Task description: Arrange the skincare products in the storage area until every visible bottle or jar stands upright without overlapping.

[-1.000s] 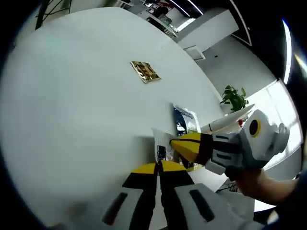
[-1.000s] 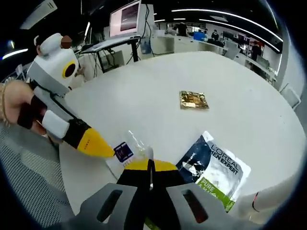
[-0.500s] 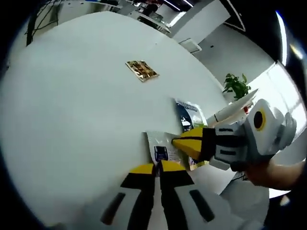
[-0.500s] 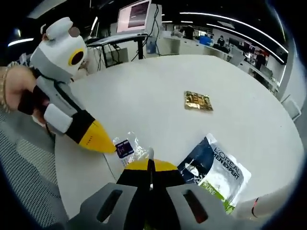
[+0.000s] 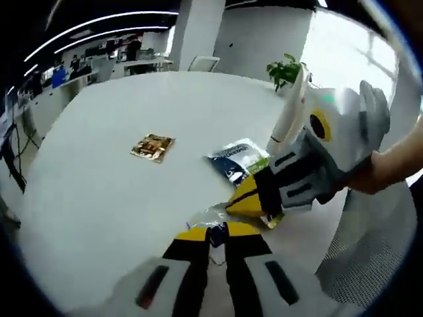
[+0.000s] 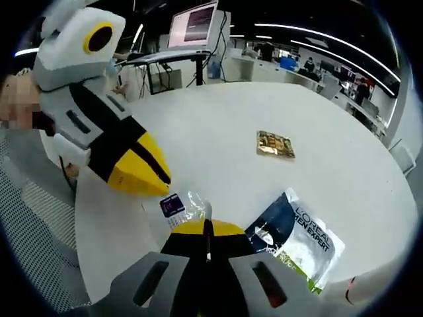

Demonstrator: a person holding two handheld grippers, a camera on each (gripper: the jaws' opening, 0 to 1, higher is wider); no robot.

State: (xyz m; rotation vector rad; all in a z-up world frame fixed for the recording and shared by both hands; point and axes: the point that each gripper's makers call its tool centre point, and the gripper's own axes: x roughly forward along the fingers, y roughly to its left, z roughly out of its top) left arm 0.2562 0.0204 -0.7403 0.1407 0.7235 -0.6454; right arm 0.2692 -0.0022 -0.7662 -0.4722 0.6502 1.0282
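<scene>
Both your right gripper (image 6: 206, 228) and left gripper (image 5: 216, 232) are pinched on the little clear sachet (image 6: 182, 206) flat on the table (image 6: 218, 132), its long axis running between them, right slightly nearer.

The flat dark blue, white and green packet (image 6: 295, 238) lying on the round white table (image 6: 218, 125) has big white words on it: "L'OREAL MEN EXPERT". Below them, on its green part, there are more letters, but they are too small to read. The small purple label (image 6: 173, 205) on the clear shiny packet (image 6: 188, 206) is too blurry to read.
</scene>
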